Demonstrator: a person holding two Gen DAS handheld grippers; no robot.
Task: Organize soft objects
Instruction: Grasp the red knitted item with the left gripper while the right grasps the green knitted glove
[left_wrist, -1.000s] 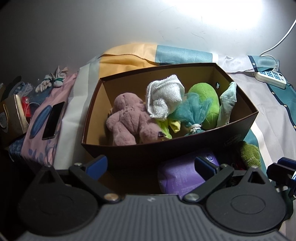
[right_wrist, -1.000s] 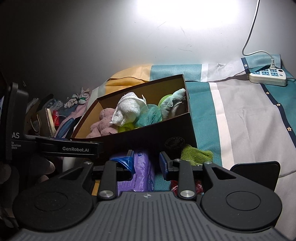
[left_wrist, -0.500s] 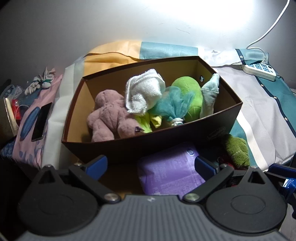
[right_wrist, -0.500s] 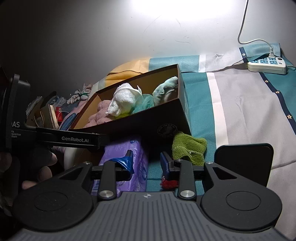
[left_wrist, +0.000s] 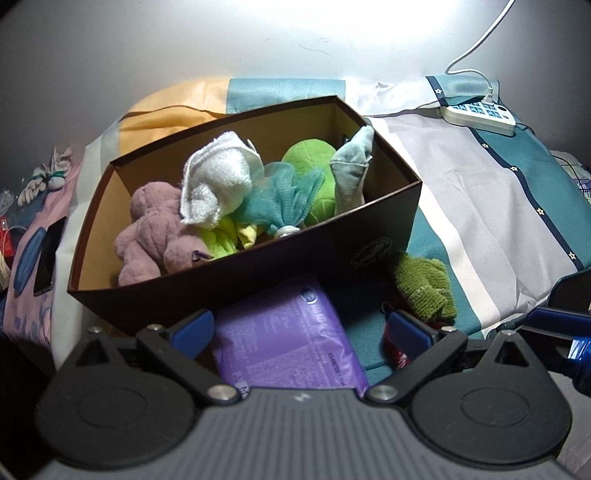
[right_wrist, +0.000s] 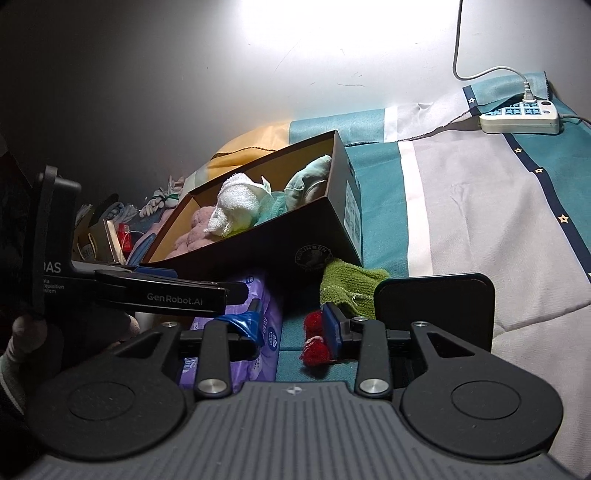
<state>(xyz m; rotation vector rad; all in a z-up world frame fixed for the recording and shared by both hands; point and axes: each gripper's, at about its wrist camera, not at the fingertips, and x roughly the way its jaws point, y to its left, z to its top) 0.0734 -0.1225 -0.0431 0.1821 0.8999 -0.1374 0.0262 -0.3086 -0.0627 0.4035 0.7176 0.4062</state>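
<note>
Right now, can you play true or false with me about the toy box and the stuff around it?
1. The pink plush toy lies inside the brown box. True.
2. The green washcloth is in the box too. False: it lies outside on the striped bedsheet, by the box's corner.
3. The purple wipes pack sits in front of the box, outside it. True.
4. The left gripper is squeezing the wipes pack. False: its fingers stand wide open, with the pack lying between and below them.
5. A white power strip lies on the sheet, with a cord plugged in. True.
</note>
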